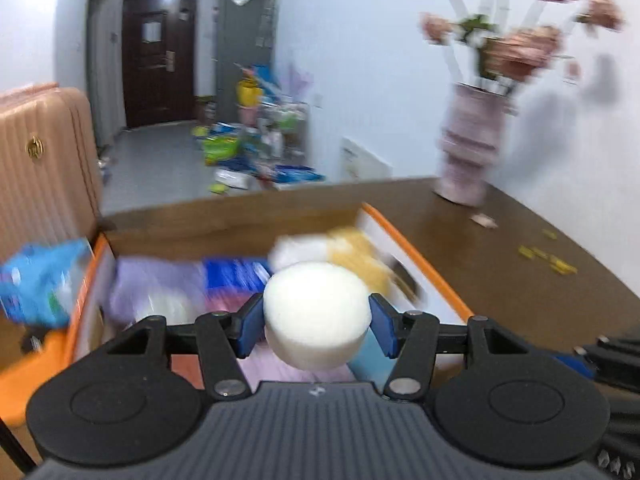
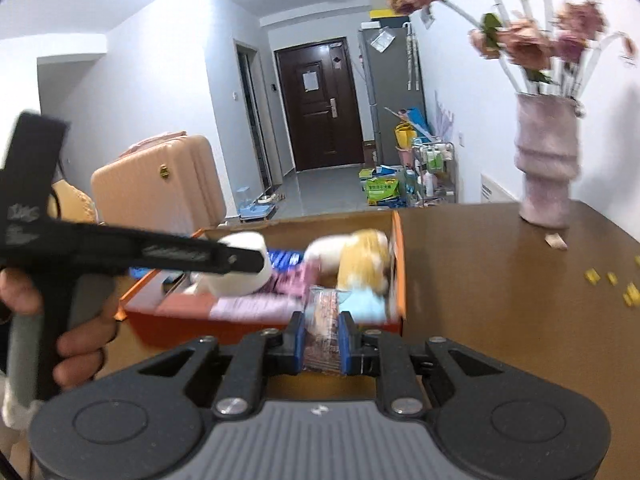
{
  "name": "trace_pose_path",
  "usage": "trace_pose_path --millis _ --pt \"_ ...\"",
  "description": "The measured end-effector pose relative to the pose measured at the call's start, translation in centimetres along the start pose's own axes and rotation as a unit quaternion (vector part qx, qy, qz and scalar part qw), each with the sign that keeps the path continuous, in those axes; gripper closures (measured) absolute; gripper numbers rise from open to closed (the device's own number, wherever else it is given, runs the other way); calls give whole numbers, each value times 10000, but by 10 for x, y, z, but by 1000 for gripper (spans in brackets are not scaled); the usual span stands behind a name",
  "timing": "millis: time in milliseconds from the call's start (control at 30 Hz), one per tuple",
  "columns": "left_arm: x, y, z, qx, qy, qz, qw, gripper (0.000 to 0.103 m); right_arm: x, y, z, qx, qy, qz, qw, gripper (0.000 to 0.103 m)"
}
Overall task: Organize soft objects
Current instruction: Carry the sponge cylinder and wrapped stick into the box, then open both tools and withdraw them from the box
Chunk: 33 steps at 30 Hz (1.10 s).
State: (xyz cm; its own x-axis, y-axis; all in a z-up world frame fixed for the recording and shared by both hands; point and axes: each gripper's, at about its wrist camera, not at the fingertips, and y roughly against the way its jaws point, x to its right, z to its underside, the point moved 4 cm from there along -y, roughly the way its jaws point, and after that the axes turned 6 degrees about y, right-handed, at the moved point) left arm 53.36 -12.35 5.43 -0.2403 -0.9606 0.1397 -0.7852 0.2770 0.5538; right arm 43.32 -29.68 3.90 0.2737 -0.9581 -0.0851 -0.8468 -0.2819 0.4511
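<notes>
My left gripper is shut on a white foam cylinder and holds it above the orange-edged cardboard box. In the right wrist view the same left gripper hangs over the box with the white cylinder. My right gripper is shut on a clear packet with pinkish print at the box's near edge. The box holds a yellow and white plush, pink packets, a blue packet and a purple soft thing.
A pink vase with pink flowers stands at the back right of the brown table. Small yellow bits lie on the table's right. A peach suitcase stands left of the box. A blue packet lies by the box's left wall.
</notes>
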Motion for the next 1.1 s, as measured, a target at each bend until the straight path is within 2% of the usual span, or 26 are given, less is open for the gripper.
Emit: trace_pose_path --millis 133,267,333,400,433,533,600,667,733,800,933,1100 --pt "-35 -38 -20 -182 382 -246 9988 46 12 -77 -35 -278 -44 -34 9996 86" --pt "-83 -37 -20 -90 432 -477 9979 46 19 -149 -51 -631 -285 -110 9975 83" --pt "-107 -37 -16 -135 506 -749 9958 46 17 -172 -52 -772 -249 91 9967 80" --pt "-126 -42 -12 -285 501 -936 9939 46 14 -186 -52 -780 -135 50 9969 78" --pt "-132 -45 -10 -332 502 -1000 9932 46 13 -189 -52 -775 -153 -11 9969 72" --pt "-140 -48 -7 -417 420 -1113 9920 43 10 -191 -48 -693 -195 -17 9974 65" --pt "-141 -49 -6 -495 374 -1014 9929 41 9 -188 -48 -668 -187 3 9976 61" --pt "-142 -47 -5 -558 374 -931 9934 35 6 -183 -48 -633 -106 57 9979 56" --pt "-138 -41 -5 -538 383 -804 9946 23 8 -174 -51 -606 -43 107 9981 55" --pt "-130 -29 -7 -485 335 -805 9950 18 9 -164 -56 -562 -30 159 9983 55" --pt "-124 -3 -17 -401 378 -614 9966 17 12 -132 -70 -384 -23 239 9990 48" --pt "-113 37 -20 -287 380 -632 9969 11 9 -85 -79 -252 157 330 9990 45"
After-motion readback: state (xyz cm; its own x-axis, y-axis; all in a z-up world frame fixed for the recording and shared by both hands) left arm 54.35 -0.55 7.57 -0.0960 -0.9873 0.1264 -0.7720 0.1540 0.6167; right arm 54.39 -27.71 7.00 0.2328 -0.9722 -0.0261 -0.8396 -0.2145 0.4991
